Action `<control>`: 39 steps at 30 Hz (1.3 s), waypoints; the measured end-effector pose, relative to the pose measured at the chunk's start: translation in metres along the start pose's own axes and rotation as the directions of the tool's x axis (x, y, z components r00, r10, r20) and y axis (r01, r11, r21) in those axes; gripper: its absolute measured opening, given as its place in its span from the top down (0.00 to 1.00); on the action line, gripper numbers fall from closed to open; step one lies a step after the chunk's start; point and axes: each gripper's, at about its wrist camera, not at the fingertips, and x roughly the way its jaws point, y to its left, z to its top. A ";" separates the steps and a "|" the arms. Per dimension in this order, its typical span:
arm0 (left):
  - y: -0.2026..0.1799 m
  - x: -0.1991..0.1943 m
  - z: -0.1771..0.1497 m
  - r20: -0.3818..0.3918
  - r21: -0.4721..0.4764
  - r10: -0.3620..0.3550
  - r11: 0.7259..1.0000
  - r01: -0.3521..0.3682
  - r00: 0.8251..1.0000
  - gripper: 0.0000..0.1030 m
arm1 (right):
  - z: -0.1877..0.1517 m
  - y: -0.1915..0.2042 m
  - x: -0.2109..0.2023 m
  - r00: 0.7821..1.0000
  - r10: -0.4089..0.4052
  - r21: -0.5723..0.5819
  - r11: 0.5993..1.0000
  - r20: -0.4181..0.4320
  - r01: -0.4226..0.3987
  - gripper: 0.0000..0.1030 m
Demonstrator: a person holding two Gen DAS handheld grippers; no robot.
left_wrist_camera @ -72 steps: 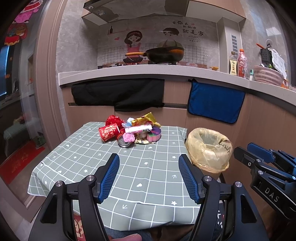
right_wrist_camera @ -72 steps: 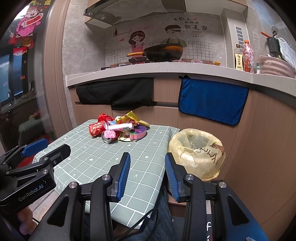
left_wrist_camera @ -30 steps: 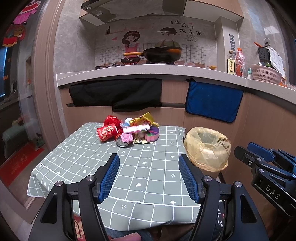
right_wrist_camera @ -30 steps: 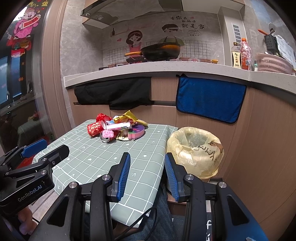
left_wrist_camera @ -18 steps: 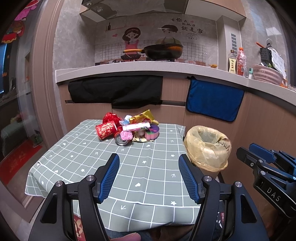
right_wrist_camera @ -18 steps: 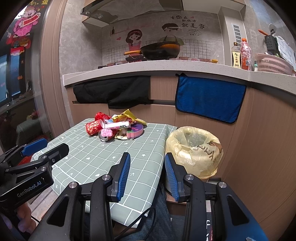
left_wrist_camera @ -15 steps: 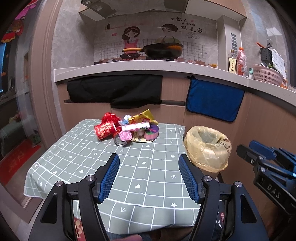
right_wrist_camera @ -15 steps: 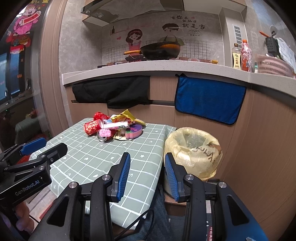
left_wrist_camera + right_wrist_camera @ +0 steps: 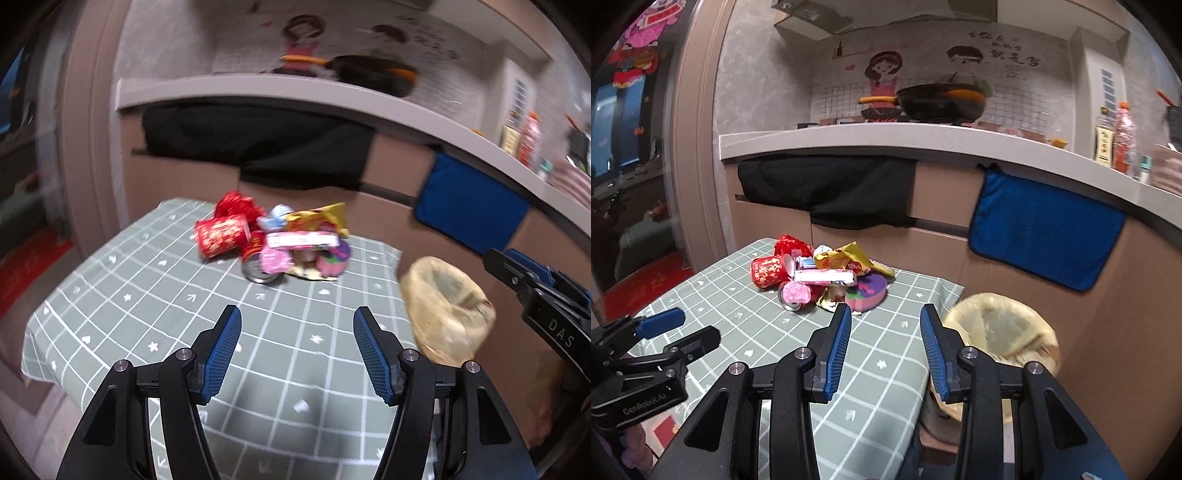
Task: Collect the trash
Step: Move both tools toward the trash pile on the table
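A: Both grippers are out over the table (image 9: 110,295) with nothing in them. The left gripper (image 9: 297,325) has its fingers wide apart and just starting to close, nothing between them. The right gripper (image 9: 885,325) has its fingers partly apart, also empty.

B: Where's the trash?

A: A pile (image 9: 827,275) straight beyond the fingertips of both, well apart from them at the far end of the table. A red cup (image 9: 221,236) lies on its side at the left of it, a can (image 9: 260,271) at the near edge, and a yellow wrapper (image 9: 321,218) on top at the back.

B: And the bin?

A: The bin (image 9: 1001,332), lined with a yellowish bag, is off the table edge, just right of the right gripper's right finger.

B: So how would you go at it?

A: I'd pick an outlying piece first. The cup or the can looks easiest. Come in low with the fingers straddling it, so the loose wrappers don't scatter.

B: Anything in the way?

A: The tablecloth between fingers and pile is bare. The counter (image 9: 923,144) with the black cloth (image 9: 831,192) hangs close behind the pile, so don't overshoot.
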 end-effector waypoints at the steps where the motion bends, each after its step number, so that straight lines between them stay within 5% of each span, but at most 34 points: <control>1: 0.005 0.007 0.003 -0.005 -0.017 0.007 1.000 -0.007 1.000 0.39 | 0.003 0.001 0.010 1.000 0.006 -0.003 1.000 -0.007 -0.006 0.64; 11: 0.056 0.073 0.035 -0.058 -0.106 0.092 0.990 -0.097 0.994 0.40 | 0.026 0.016 0.103 0.993 0.083 -0.020 0.996 -0.090 -0.085 0.64; 23: 0.069 0.173 0.056 -0.194 -0.179 -0.106 0.981 0.071 0.975 0.45 | 0.016 -0.017 0.167 0.978 0.110 0.041 0.994 -0.179 -0.104 0.64; 33: 0.048 0.226 0.090 -0.159 -0.128 -0.111 0.988 0.091 0.981 0.45 | 0.000 -0.043 0.189 0.967 0.107 0.083 0.992 -0.232 -0.090 0.64; 37: 0.045 0.244 0.080 -0.222 -0.115 -0.115 0.989 0.091 0.968 0.69 | -0.002 -0.045 0.191 0.966 0.106 0.076 0.993 -0.236 -0.090 0.64; 39: 0.043 0.239 0.076 -0.200 -0.077 -0.083 0.995 0.069 0.976 0.79 | -0.004 -0.046 0.193 0.964 0.115 0.079 0.992 -0.240 -0.098 0.64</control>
